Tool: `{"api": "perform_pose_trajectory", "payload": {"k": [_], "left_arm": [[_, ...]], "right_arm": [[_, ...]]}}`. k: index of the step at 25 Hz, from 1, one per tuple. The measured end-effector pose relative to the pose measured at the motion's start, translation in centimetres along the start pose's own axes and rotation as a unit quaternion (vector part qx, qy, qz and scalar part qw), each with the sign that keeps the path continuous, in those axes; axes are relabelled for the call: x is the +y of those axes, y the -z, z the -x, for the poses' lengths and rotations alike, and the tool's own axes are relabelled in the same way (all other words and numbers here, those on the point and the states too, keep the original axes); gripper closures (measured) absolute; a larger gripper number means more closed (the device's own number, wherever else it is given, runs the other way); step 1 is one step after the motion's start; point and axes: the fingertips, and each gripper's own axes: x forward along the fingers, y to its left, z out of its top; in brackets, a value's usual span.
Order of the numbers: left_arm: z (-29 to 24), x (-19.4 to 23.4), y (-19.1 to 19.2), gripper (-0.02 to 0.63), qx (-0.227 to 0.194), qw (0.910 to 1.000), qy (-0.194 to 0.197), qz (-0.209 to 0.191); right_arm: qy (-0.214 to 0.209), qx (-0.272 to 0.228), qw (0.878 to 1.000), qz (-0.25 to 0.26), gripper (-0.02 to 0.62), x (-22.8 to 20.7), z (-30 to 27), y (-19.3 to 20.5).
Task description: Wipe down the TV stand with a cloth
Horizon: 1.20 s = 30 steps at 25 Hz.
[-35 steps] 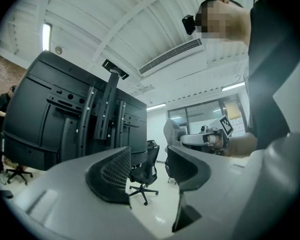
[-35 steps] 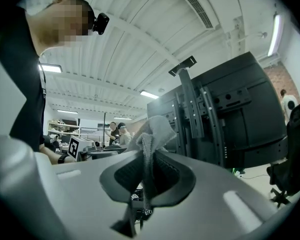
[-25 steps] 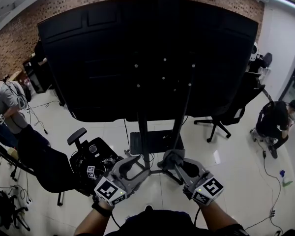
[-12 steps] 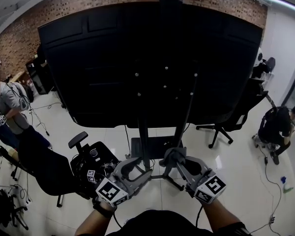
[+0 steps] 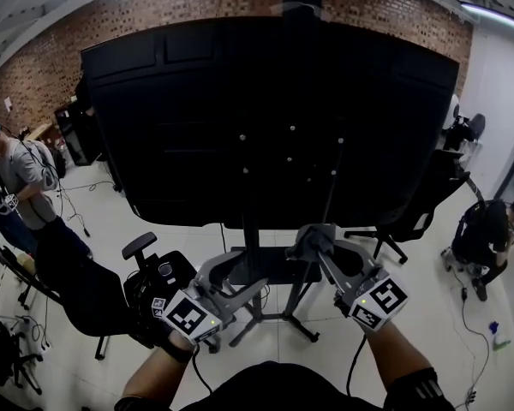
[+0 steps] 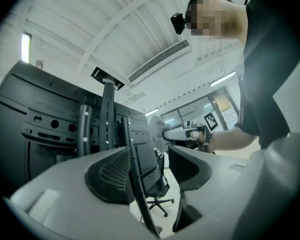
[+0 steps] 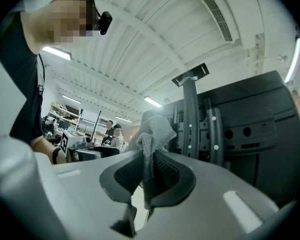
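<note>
A large black TV [image 5: 265, 118] shows its back, mounted on a black stand with two upright posts [image 5: 251, 247] and a floor base [image 5: 283, 319]. My right gripper [image 5: 315, 245] is shut on a grey cloth [image 5: 313, 238], held close to the right post just under the TV's lower edge. In the right gripper view the cloth [image 7: 152, 139] sticks up from between the pads, with the posts [image 7: 190, 119] behind it. My left gripper [image 5: 233, 272] is open beside the left post. In the left gripper view that thin post [image 6: 135, 169] runs between the jaws, nearer the left pad.
A black office chair [image 5: 154, 281] stands on the floor close to my left gripper. Another chair [image 5: 403, 208] stands behind the stand at right. A person [image 5: 21, 187] stands at far left and another crouches at far right [image 5: 488, 229]. Cables lie on the white floor.
Both grippers have risen. The right one carried the cloth up and to the right, reaching the TV's lower edge by the right post. The left one stayed near the left post.
</note>
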Motion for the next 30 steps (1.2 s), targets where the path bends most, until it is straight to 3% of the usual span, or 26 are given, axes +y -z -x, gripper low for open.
{"api": "perform_pose_trajectory", "payload": {"k": [10,17,25,30], "left_arm": [[-3.7,2.5,-7.4,0.339,-0.031,0.9953,0.013,-0.091],[-6.9,5.6,-12.6,0.339,-0.058,0.9923,0.02,-0.108],[-10.2,9.2,-20.3,0.337,-0.089,0.9831,0.019,-0.159],[-12.3,11.3,-23.8,0.337,-0.085,0.9798,0.014,-0.18]], "right_arm": [[0.0,-0.023,0.993,0.119,0.558,-4.4,-3.8,-7.5],[0.019,-0.044,0.974,0.221,0.557,-8.0,-6.9,-15.2],[0.048,-0.059,0.957,0.279,0.557,-12.0,-10.9,-25.8],[0.073,-0.042,0.95,0.299,0.557,-15.2,-14.3,-30.0]]}}
